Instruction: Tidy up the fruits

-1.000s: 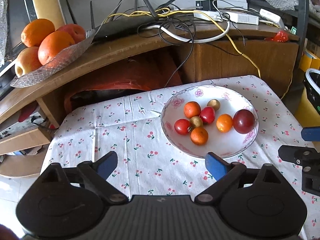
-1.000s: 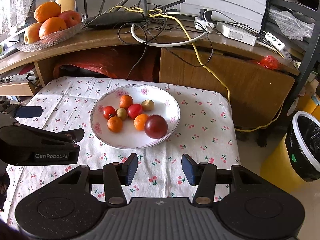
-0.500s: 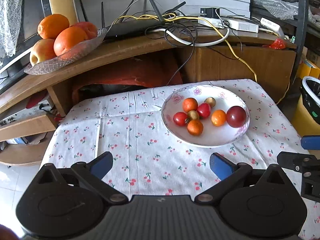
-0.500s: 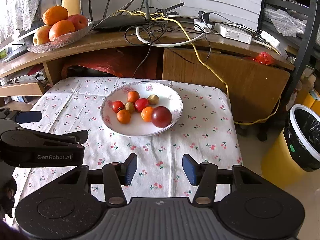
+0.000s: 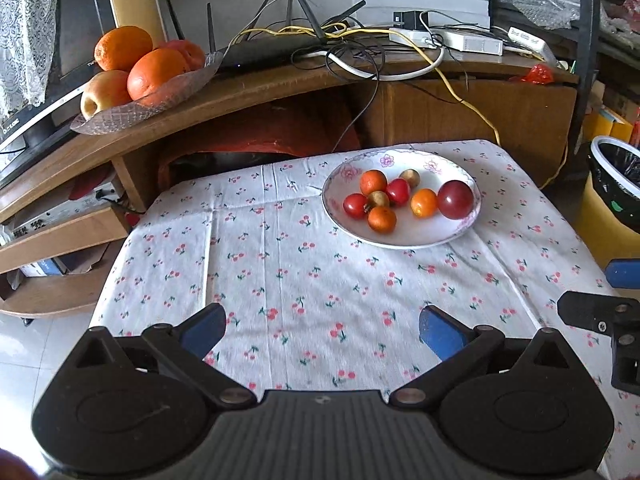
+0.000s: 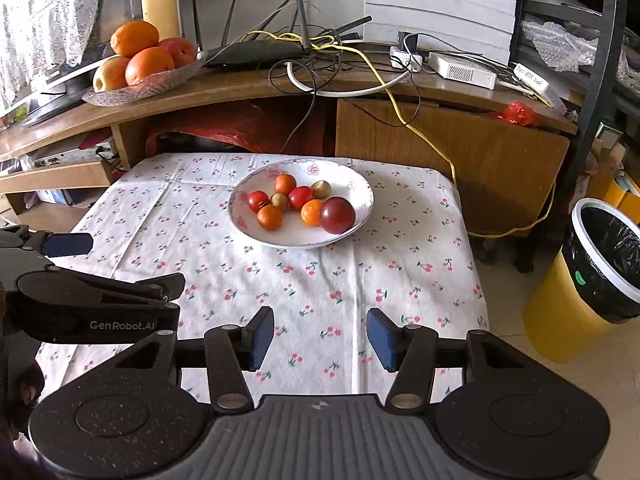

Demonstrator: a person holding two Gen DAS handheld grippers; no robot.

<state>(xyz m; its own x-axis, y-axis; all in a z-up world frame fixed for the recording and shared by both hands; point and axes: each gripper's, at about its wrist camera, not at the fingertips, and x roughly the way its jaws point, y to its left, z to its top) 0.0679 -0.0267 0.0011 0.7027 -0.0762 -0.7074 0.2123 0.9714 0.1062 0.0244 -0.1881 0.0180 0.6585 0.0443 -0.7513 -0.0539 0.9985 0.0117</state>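
- Left gripper (image 5: 322,330): held above the near edge of the table, jaws wide apart, nothing between the blue pads (image 5: 438,336).
- Right gripper (image 6: 320,334): held level with the left one and to its right, jaws apart with a narrower gap, holding nothing.
- Table: covered by a white tablecloth (image 6: 200,240) printed with small cherries; the cloth is creased along several fold lines.
- Plate (image 5: 436,236): white with a pink floral rim, resting on the far half of the cloth, well ahead of both grippers.
- Fruit on the plate: a dark red plum (image 5: 455,199) at the right side, touching a small orange fruit (image 5: 423,202); two more small orange fruits, two red tomatoes and two brownish round fruits are clustered to the left of these.
- Behind the table: a curved wooden shelf (image 6: 224,88) carrying a glass dish (image 6: 132,88) of oranges and apples at the left end.
- Also on the shelf: a black router (image 6: 256,50) with antennas and a tangle of cables.
- Floor, right of the table: a yellow bin (image 6: 568,320) lined with a black bag.
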